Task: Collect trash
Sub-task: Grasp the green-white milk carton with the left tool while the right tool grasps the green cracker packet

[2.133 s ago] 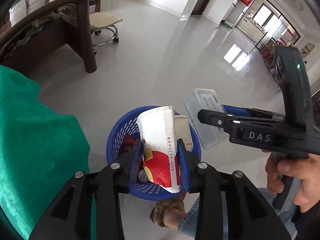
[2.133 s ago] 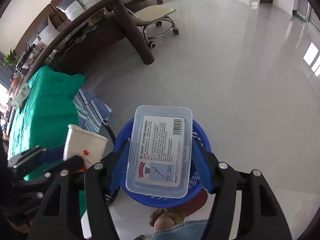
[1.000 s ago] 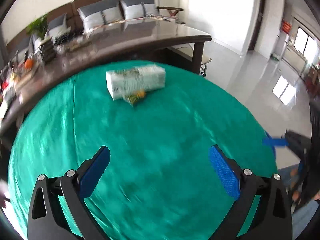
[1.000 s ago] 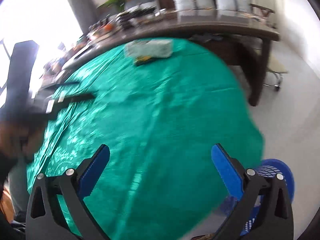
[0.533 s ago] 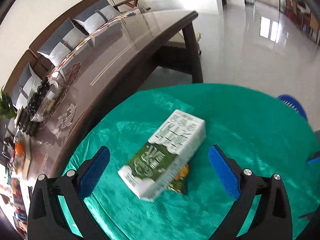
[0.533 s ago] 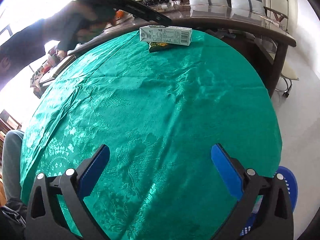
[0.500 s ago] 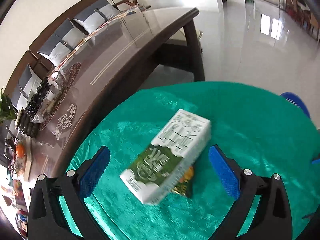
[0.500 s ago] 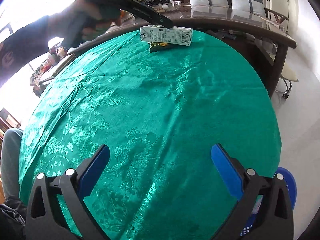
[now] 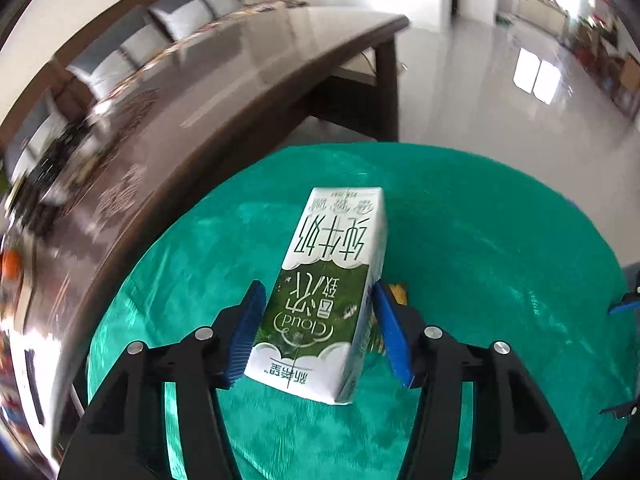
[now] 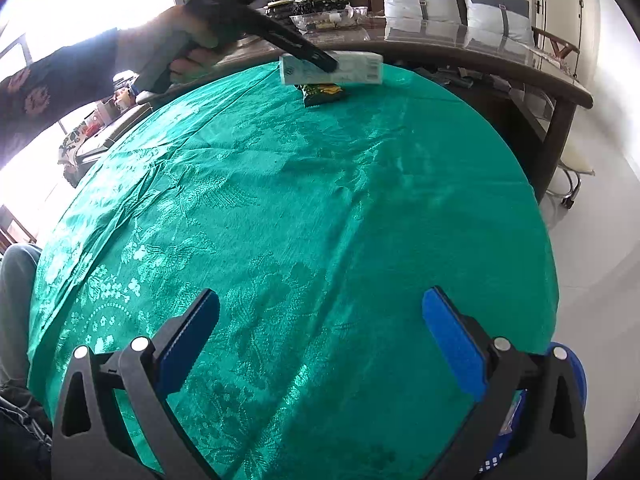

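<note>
Fingers (image 9: 248,332) of my left gripper (image 9: 316,334) have just been closing on the milk carton (image 9: 324,292); half a sec ago they stood wide w/ the carton ahead, now it sits between the blue pads and both look to press its long sides. I'd call that a grip, just made. Carton lies flat at the far edge of the green tablecloth (image 9: 500,248), partly over a small snack wrapper (image 10: 322,94) that shows at its right side. Means pickup is under way, lift not begun; wrapper is left for another pass. Right gripper (image 10: 320,340) hangs over the near edge w/ fingers spread, nothing between them. Blue basket (image 10: 574,364) shows on the floor by the near right edge, so I judge the carton goes there next.
</note>
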Demonstrator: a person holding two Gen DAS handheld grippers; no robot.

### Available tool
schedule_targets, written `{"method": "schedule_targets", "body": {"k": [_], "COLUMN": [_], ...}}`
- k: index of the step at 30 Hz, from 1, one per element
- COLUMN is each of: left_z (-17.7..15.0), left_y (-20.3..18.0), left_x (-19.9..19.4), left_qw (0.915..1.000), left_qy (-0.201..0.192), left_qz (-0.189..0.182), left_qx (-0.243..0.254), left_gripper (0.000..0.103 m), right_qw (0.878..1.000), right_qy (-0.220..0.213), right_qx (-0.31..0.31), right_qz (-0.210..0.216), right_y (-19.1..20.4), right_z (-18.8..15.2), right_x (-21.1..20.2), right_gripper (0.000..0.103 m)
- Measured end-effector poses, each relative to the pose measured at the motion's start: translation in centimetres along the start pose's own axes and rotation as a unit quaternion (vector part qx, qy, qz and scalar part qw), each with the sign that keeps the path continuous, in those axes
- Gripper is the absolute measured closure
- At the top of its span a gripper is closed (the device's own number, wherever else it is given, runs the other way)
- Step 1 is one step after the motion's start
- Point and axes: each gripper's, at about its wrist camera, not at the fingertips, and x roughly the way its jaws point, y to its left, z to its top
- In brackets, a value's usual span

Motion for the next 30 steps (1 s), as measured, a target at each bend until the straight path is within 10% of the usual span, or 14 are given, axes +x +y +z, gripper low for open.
{"method": "schedule_targets", "body": {"k": [13,15,16,17,19,24,30], "left_z": [-17.8,-18.3,-18.6,-18.7,-18.7,-17.5,-15.9], "left_y": [-1.2,-1.5,-1.5,-1.3,-0.8,0.4,-0.1], "left_x": [-9.6,-10.6,-10.8,-10.8,-10.6,-8.9,-6.4], "left_qw": [0.9763,0.9729,0.9712,0.9703,0.9693,0.9681,0.9749], "left_qy": [-0.024,-0.029,-0.029,-0.027,-0.028,-0.03,-0.002], "left_qz": [0.07,0.067,0.063,0.061,0.06,0.047,0.061], "left_qx": [-0.203,-0.219,-0.228,-0.232,-0.237,-0.244,-0.214], "left_gripper": [0.052,0.052,0.052,0.052,0.052,0.051,0.016], "right_qw": [0.997,0.994,0.993,0.992,0.993,0.994,0.992], "right_qy": [0.042,0.05,0.055,0.064,0.067,0.081,0.087], "right_qx": [-0.07,-0.092,-0.098,-0.101,-0.089,-0.076,-0.085], "right_qz": [-0.008,-0.033,-0.038,-0.041,-0.031,-0.016,-0.043], "right_y": [-0.2,0.7,1.0,1.2,1.3,1.7,3.1], "right_z": [19.0,20.5,20.9,21.2,21.1,16.7,9.1], "right_x": [13.2,15.5,16.2,16.8,16.5,12.3,7.1], "right_gripper": [0.005,0.009,0.028,0.054,0.061,0.063,0.063]}}
